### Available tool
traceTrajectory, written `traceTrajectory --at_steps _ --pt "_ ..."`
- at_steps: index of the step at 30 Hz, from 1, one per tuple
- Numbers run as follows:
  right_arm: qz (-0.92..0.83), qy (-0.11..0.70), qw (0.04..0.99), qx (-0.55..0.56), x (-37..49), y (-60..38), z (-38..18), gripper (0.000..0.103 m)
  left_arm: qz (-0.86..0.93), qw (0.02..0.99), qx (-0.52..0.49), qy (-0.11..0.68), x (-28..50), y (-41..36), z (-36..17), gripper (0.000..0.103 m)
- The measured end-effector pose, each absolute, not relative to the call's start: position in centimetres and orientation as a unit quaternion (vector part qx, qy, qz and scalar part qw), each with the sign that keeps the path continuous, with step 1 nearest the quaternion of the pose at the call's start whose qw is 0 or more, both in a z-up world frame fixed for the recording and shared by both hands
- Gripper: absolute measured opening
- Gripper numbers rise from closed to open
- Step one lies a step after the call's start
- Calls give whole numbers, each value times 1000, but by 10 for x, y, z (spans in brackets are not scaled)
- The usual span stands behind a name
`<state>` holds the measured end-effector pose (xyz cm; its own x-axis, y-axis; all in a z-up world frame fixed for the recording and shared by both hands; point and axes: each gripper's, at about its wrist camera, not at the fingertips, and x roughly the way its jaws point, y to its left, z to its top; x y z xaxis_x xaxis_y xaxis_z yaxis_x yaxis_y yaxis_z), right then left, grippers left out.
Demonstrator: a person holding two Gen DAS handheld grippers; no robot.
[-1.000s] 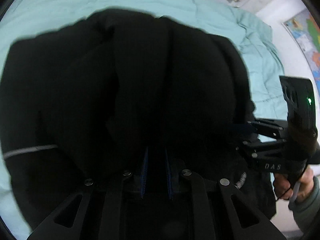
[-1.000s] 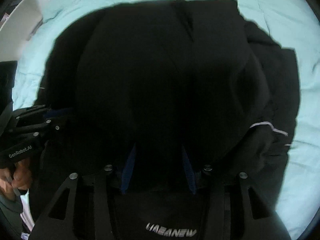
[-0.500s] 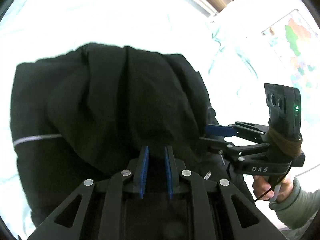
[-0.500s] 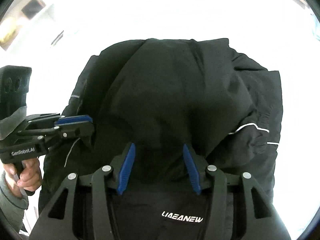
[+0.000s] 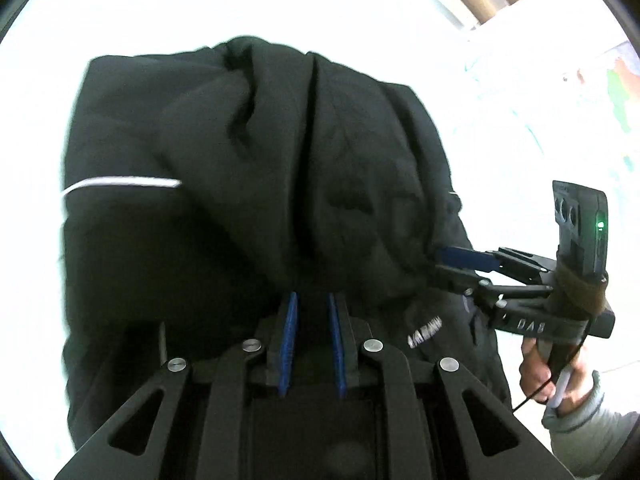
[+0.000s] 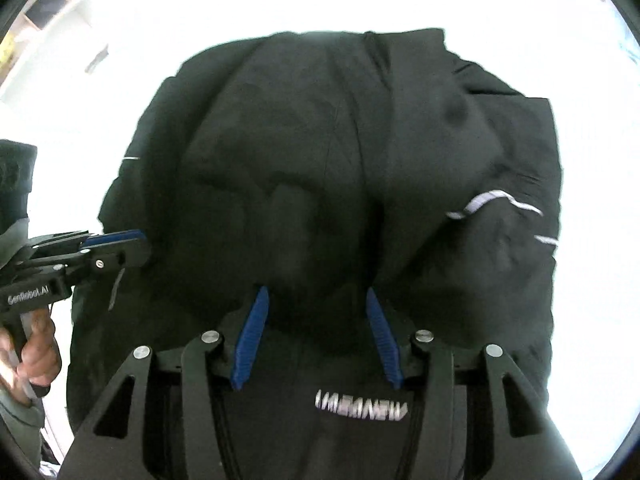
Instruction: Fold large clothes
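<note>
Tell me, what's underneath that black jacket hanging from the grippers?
Beneath the black jacket only overexposed white shows; its surface cannot be made out. The jacket hides whatever lies directly under it.

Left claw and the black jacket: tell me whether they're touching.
Touching. The left wrist view shows the left claw with its blue pads close together and black jacket fabric bunched between them, draping over the tips.

left wrist: close, forward over jacket (image 5: 260,200) | right wrist: same (shared)
</note>
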<state>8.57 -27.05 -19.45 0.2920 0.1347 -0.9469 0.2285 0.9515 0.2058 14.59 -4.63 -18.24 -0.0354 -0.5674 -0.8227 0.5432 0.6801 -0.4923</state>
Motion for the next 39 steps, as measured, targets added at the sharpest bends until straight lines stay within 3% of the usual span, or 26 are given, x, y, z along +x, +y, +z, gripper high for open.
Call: traceTrajectory --at_steps 18,23,28,39 --pt "-104 568 791 201 -83 -268 -129 55 -308 751 -41 582 26 115 -136 27" --pt "-125 580 778 207 -120 -272 -134 55 -276 756 -35 593 12 140 -139 33" --pt "-146 596 760 215 -158 -282 -145 55 -231 749 -56 618 5 179 -149 48" --pt "-203 623 708 264 -234 -317 -179 55 -205 695 -119 678 -19 223 -195 51"
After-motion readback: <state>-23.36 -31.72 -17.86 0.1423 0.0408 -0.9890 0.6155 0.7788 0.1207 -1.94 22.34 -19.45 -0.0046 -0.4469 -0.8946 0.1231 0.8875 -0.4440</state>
